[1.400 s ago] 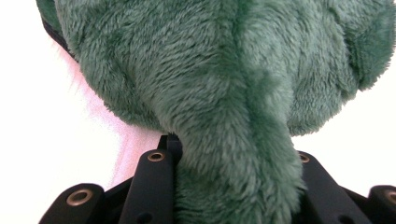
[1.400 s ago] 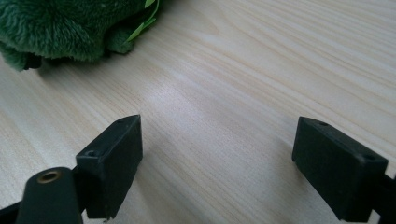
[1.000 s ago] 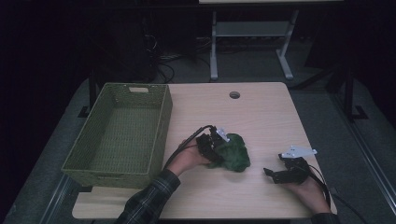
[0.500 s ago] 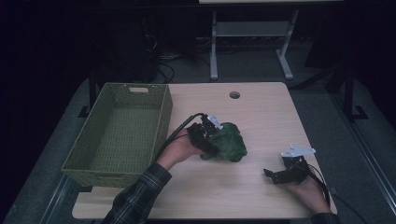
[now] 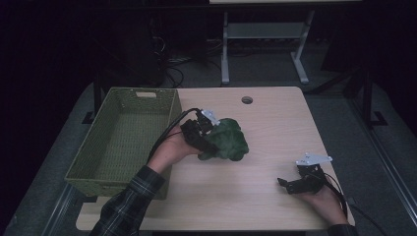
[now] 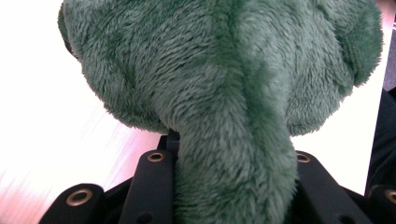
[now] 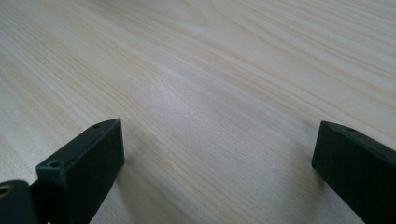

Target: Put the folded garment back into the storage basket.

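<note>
A dark green plush toy (image 5: pixel 228 141) hangs a little above the wooden table (image 5: pixel 275 123), just right of the basket. My left gripper (image 5: pixel 210 144) is shut on it from the left; in the left gripper view the toy's fur (image 6: pixel 224 84) bulges up between the two black jaws. My right gripper (image 5: pixel 284 183) rests low at the table's front right and points left. Its jaws have just been opening and stand wide apart, with bare wood between its fingertips (image 7: pixel 93 149).
A green woven basket (image 5: pixel 123 93) with nothing in it takes up the table's left side. A round cable hole (image 5: pixel 247 100) sits near the far edge. Behind the table a white shelf frame (image 5: pixel 225 49) stands on the dark floor.
My left gripper has lifted the plush toy off the table and carried it left and away, closer to the basket. The right hand has stayed in place.
</note>
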`<act>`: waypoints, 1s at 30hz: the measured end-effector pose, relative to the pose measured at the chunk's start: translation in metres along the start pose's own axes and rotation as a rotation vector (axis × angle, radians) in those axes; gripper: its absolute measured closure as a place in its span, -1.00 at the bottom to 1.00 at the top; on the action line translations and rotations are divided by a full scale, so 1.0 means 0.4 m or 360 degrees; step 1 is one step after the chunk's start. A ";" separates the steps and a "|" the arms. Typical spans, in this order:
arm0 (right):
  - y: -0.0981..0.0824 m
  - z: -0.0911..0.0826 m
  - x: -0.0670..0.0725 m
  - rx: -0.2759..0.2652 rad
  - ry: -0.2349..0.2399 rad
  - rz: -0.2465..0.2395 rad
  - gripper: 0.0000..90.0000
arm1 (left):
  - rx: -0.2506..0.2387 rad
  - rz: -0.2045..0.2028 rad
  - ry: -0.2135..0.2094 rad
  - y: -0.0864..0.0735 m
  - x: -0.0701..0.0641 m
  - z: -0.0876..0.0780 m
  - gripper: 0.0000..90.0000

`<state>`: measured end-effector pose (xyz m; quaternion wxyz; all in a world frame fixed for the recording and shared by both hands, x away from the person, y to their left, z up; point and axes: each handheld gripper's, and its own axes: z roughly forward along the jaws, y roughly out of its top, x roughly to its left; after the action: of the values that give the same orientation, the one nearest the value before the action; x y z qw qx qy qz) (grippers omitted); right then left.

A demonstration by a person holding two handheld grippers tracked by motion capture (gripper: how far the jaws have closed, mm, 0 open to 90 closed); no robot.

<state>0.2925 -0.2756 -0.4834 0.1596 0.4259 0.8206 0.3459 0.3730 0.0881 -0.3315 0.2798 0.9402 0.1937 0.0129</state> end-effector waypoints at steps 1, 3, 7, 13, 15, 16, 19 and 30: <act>0.000 0.000 0.000 0.0000 0.0000 0.0000 -0.96 | -0.0001 -0.0005 0.0009 -0.004 0.003 -0.011 0.48; 0.000 0.000 0.000 0.0000 0.0000 0.0000 -0.96 | -0.0012 -0.0014 0.0022 -0.010 0.008 -0.027 0.48; 0.000 0.000 0.000 0.0000 0.0000 0.0000 -0.96 | -0.0032 -0.0035 0.0056 -0.026 0.018 -0.062 0.48; 0.000 0.000 0.000 -0.0001 0.0000 0.0000 -0.96 | -0.0036 -0.0067 0.0093 -0.049 0.031 -0.106 0.48; 0.000 0.000 0.000 -0.0001 0.0000 0.0000 -0.96 | -0.0046 -0.0082 0.0108 -0.060 0.038 -0.122 0.48; 0.000 0.000 0.000 -0.0001 0.0000 0.0000 -0.96 | -0.0051 -0.0095 0.0118 -0.066 0.041 -0.131 0.48; 0.000 0.000 0.000 -0.0001 -0.0001 0.0000 -0.96 | -0.0061 -0.0112 0.0148 -0.079 0.048 -0.147 0.48; 0.000 0.000 0.000 -0.0001 -0.0001 0.0000 -0.96 | -0.0130 -0.0213 0.0268 -0.149 0.084 -0.242 0.48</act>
<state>0.2927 -0.2757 -0.4835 0.1599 0.4260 0.8204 0.3461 0.3699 0.1968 -0.2846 0.3009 0.9086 0.2780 0.0809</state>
